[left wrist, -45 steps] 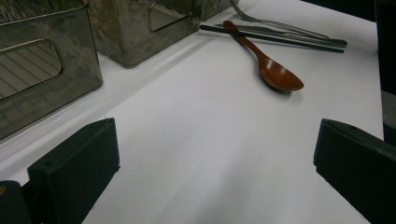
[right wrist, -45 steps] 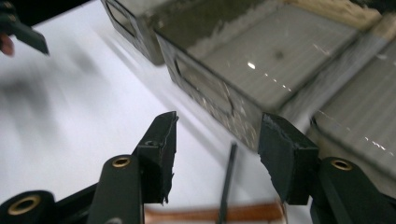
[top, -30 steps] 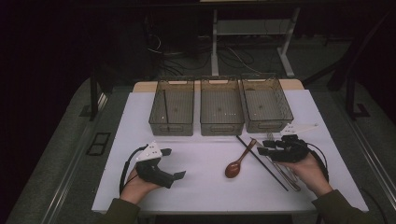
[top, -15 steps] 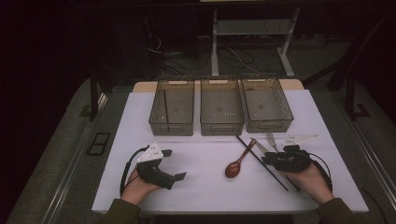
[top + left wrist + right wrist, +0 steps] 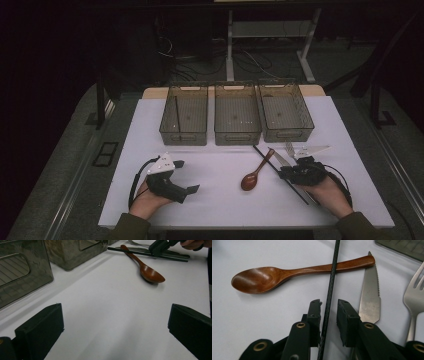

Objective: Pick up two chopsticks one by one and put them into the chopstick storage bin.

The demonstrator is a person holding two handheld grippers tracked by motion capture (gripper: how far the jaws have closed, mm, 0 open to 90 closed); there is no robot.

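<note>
Apparently chopstick (image 5: 176,114) inside left bin (image 5: 184,131)

on a white table (image 5: 225,195), three clear bins (image 5: 236,114) stand in a row. the right gripper (image 5: 289,174) sits over a black chopstick (image 5: 276,171) beside a wooden spoon (image 5: 255,172); the left gripper (image 5: 186,190) rests apart.

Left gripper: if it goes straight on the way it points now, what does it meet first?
Probably the wooden spoon. The left gripper has open jaws over bare white table, and the spoon's bowl lies ahead, slightly right of centre. Depth is unclear, so it might pass just beside it.
</note>
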